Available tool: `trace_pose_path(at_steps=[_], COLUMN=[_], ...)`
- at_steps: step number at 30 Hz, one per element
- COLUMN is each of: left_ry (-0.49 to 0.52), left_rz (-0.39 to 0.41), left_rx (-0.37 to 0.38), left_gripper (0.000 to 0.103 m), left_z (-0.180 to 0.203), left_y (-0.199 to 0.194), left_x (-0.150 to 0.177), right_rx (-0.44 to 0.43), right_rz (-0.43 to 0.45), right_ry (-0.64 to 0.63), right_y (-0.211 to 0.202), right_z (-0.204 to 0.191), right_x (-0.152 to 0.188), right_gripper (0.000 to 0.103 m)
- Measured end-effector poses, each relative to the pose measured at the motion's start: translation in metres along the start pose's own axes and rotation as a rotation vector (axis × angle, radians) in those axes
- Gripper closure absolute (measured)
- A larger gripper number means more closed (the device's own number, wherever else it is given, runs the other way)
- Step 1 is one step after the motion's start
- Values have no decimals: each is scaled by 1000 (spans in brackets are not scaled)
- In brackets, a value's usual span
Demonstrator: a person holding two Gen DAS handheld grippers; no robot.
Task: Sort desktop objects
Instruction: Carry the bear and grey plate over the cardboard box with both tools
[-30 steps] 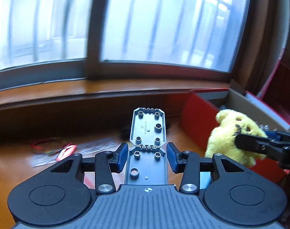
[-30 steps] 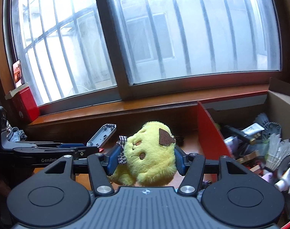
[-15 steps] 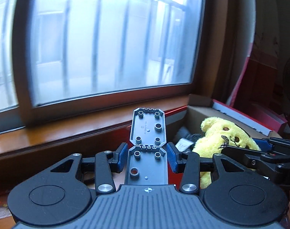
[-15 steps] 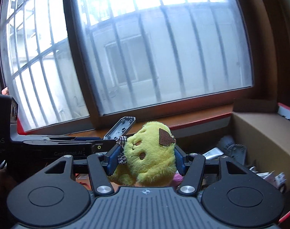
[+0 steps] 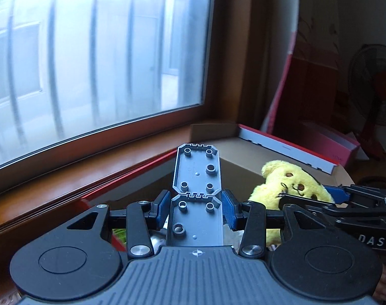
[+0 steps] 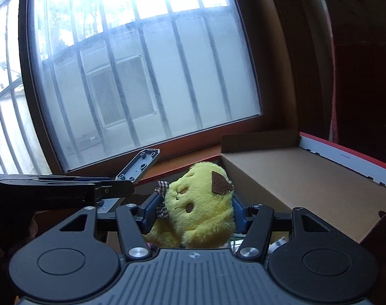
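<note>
Above the open cardboard box with the red outer skin (image 6: 307,178), your right gripper (image 6: 191,209) is clamped on the fluffy yellow plush toy with a brown felt ear (image 6: 200,203), blue pads squeezing its sides, while your left gripper (image 5: 196,211) is closed on the flat grey plastic plate studded with round bosses (image 5: 196,193), which juts forward past the fingertips. Both loads look to hang over the box's left end, near the window sill. Before letting go, lower each tool until its load sits well inside the walls; the plush will spring back softly, but the rigid plate could clip the rim or tip out, so level it and release one side at a time, keeping the two tools apart
</note>
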State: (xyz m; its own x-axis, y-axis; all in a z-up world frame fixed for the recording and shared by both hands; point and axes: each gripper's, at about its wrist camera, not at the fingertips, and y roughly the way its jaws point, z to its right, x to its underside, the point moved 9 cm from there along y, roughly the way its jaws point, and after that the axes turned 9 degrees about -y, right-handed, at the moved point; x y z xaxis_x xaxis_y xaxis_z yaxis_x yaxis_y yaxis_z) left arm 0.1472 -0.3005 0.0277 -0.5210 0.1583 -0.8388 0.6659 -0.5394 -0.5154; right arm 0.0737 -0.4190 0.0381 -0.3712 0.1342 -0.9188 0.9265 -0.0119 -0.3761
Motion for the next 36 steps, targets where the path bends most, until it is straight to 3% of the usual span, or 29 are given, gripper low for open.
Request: trace_pose_path(at_steps=[13,36], left_ry=[-20,-47], left_rz=[-43,-91], left_rx=[-4,-20], left_gripper=[59,59], left_z=[9,0], left_y=[29,54], left_x=[3,14], right_rx=[81,97], right_rz=[-40,-52], right_ry=[-17,-35], right_y=[19,12], right_z=[31,22], right_x=[11,7], right_gripper=[41,41])
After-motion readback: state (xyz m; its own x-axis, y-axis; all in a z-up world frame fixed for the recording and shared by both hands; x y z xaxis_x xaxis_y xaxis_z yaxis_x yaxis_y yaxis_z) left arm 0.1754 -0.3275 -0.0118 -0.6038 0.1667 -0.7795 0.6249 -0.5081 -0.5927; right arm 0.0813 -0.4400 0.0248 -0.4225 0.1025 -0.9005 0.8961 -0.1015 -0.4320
